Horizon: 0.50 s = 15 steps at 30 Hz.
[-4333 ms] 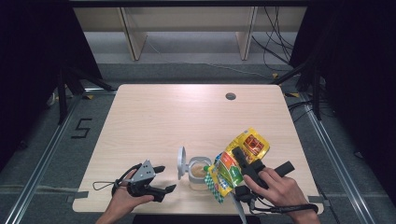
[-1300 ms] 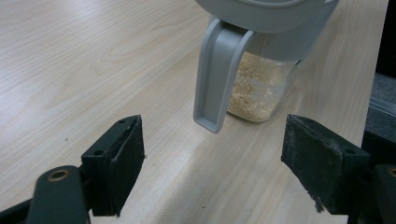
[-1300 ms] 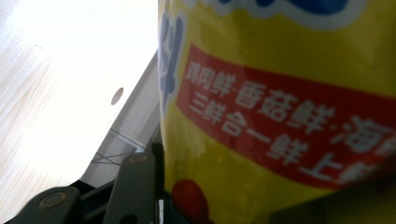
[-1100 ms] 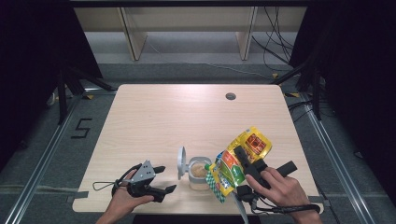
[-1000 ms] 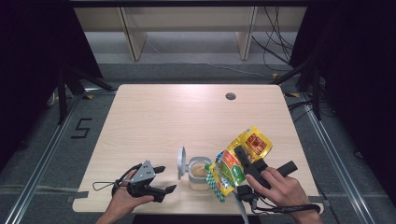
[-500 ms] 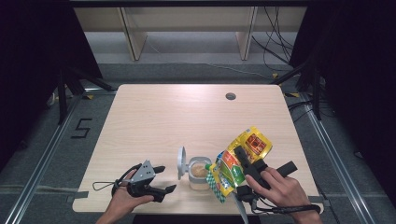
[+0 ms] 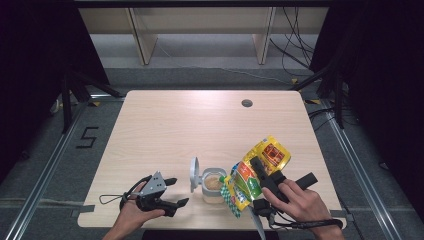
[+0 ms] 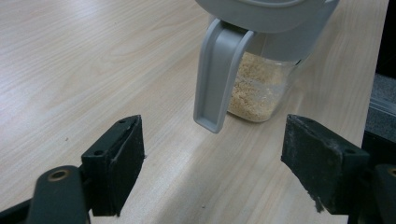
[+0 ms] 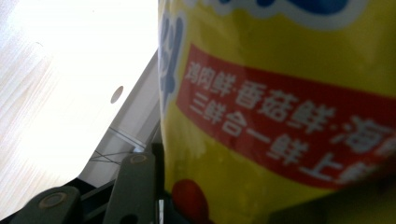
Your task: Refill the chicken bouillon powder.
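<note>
The right gripper [image 7: 257, 172] is gripping a yellow pouch [image 7: 257, 170], tilting it over the open jar [image 7: 214, 184] near the tabletop's [image 7: 200, 125] front edge. The left gripper [image 7: 175, 192] is resting open near the front-left corner.

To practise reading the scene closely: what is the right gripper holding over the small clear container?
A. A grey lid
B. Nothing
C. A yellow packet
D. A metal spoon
C: the right gripper is clamped on the yellow packet, tilted towards the open container of pale granules.
</note>
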{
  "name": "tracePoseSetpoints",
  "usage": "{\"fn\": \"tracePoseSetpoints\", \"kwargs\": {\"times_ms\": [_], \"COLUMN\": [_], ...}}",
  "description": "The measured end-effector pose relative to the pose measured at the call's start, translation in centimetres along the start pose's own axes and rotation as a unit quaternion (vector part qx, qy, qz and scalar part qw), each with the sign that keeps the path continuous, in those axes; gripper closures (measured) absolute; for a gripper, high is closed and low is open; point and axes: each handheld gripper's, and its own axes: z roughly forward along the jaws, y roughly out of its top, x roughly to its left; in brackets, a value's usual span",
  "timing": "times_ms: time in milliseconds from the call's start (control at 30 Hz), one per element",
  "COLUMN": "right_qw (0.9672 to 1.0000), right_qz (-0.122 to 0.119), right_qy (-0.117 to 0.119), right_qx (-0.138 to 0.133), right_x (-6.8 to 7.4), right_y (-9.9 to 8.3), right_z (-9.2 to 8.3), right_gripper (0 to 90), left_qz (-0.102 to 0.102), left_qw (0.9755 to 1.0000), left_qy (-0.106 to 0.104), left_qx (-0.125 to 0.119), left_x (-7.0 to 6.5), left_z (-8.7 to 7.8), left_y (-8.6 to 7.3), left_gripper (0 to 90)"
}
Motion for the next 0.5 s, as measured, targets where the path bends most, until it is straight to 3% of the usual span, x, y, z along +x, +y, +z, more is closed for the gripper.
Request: {"fn": "tracePoseSetpoints", "kwargs": {"times_ms": [33,67,233,400,500], "right_qw": [1.0000,1.0000,1.0000,1.0000,1.0000], "right_qz": [0.007,-0.005,0.004,-0.004,0.008], "right_qy": [-0.002,0.007,0.005,0.009,0.002], "right_qx": [0.004,-0.002,0.003,-0.002,0.002], "right_x": [0.05,-0.07,0.03,-0.05,0.13], "right_y": [-0.02,-0.05,-0.02,-0.07,-0.08], "right_z": [-0.08,0.03,-0.06,0.02,-0.09], "right_gripper": [57.5,57.5,57.6,58.1,58.6], "left_qz": [0.000,0.000,0.000,0.000,0.001], "left_qw": [1.0000,1.0000,1.0000,1.0000,1.0000], "left_qy": [0.000,0.000,0.000,0.000,0.000], "left_qx": [0.000,0.000,0.001,0.000,0.001], "left_x": [0.01,0.00,0.00,0.00,0.00], "left_z": [-0.01,-0.01,0.00,-0.01,-0.03], "left_y": [0.00,0.00,0.01,0.01,0.01], "left_gripper": [20.7,20.7,20.7,20.7,20.6]}}
